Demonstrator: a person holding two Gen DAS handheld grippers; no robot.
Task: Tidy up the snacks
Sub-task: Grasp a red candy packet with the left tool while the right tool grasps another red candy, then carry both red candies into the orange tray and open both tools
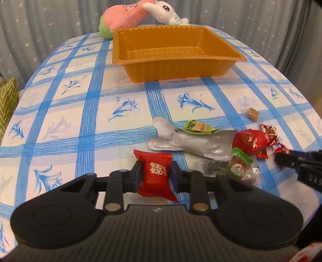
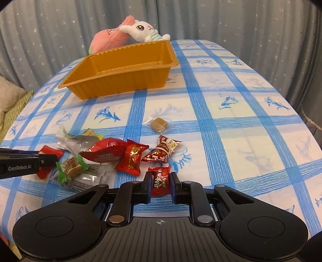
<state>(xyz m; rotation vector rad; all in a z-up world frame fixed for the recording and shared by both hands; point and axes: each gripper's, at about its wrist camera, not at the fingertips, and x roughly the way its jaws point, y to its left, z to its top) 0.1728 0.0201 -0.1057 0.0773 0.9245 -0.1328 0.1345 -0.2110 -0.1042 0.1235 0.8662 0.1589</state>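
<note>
My left gripper (image 1: 155, 173) is shut on a red snack packet (image 1: 155, 171) with white characters, held above the table. My right gripper (image 2: 160, 182) is shut on a small red candy (image 2: 160, 181). An empty golden-brown plastic tray (image 1: 181, 66) stands at the far side of the table; it also shows in the right wrist view (image 2: 120, 80). Several wrapped snacks lie in a pile: a silver packet (image 1: 191, 141), red candies (image 2: 130, 155), a green-wrapped one (image 2: 72, 167) and a clear-wrapped brown candy (image 2: 159, 124). The left gripper's finger shows in the right wrist view (image 2: 28, 161).
A blue-checked floral tablecloth (image 1: 80, 121) covers the table. A pink plush (image 1: 122, 16) and a white rabbit plush (image 1: 167, 12) sit behind the tray. Grey starred curtains (image 2: 241, 20) hang behind. A green cushion (image 1: 6, 100) lies off the left edge.
</note>
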